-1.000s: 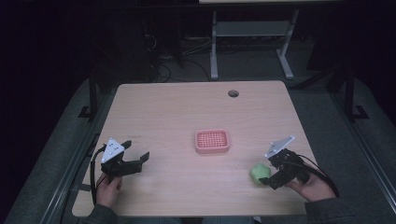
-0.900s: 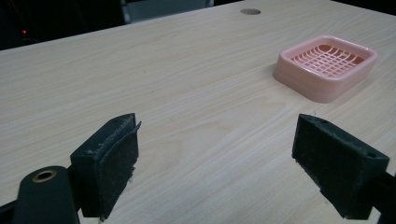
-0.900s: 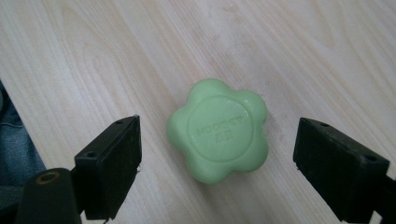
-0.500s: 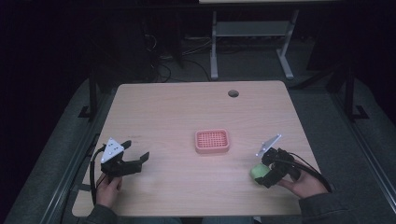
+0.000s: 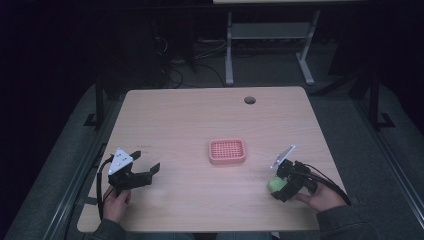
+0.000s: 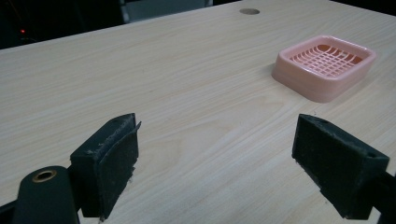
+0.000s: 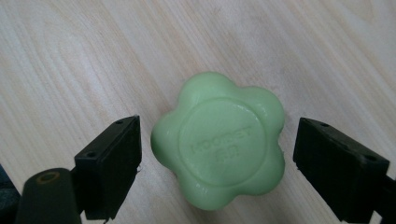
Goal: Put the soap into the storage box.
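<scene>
Pale wooden bench [image 5: 200, 125] carries everything, with a small round hole near its far edge. Pink plastic grid-bottomed soap dish [image 5: 227, 151] sits near the middle, between my two hands. My left gripper [image 5: 131, 172] hovers over the near left part of the bench, jaws spread wide with bare wood between them. My right gripper [image 5: 281, 186] is at the near right, jaws open on either side of the green flower-shaped soap bar [image 7: 219, 147], which lies flat on the bench, neither pad touching it.
</scene>
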Tool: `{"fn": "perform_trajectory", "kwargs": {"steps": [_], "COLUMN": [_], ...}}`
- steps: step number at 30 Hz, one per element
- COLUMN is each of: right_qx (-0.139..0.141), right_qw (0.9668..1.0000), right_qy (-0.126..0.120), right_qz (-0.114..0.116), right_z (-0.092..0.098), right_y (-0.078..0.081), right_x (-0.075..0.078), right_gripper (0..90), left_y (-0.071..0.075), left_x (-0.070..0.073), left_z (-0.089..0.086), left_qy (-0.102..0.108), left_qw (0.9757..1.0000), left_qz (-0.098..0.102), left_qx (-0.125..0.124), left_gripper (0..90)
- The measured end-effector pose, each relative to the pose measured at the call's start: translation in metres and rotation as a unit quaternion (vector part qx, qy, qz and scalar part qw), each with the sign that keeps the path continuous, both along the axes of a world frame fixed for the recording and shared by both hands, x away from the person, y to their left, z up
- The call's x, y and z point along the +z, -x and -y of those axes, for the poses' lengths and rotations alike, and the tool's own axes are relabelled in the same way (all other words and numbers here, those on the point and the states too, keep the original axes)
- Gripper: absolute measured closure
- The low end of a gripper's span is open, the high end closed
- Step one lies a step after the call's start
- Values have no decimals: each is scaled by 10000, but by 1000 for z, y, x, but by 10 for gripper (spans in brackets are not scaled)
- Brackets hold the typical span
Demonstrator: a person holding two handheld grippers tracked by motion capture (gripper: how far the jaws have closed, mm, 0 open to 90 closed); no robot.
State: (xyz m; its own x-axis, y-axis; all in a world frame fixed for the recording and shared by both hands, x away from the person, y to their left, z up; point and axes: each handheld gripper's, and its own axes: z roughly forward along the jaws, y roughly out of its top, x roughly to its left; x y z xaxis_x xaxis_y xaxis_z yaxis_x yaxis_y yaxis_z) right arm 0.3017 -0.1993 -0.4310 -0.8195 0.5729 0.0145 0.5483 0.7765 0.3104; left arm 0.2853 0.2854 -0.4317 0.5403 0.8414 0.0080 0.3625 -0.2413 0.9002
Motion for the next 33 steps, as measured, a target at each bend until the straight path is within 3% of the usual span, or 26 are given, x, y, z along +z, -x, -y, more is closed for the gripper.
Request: {"fn": "perform_trajectory", "kwargs": {"steps": [21, 23, 33], "right_qx": [4, 19, -12], "right_qw": [9994, 9991, 9991], "right_qy": [299, 354, 386], "right_qz": [-193, -221, -187], "right_z": [-10, -10, -10], "right_y": [-4, -4, -4], "right_x": [-14, -15, -14], "right_gripper": [161, 223, 252], "left_y": [0, 0, 0], "left_x": [0, 0, 0], "left_z": [0, 0, 0], "left_qy": [11, 14, 30], "left_qw": [10000, 10000, 10000], "left_qz": [8, 7, 12], "left_qx": [-11, -3, 8], "left_gripper": [143, 143, 143]}}
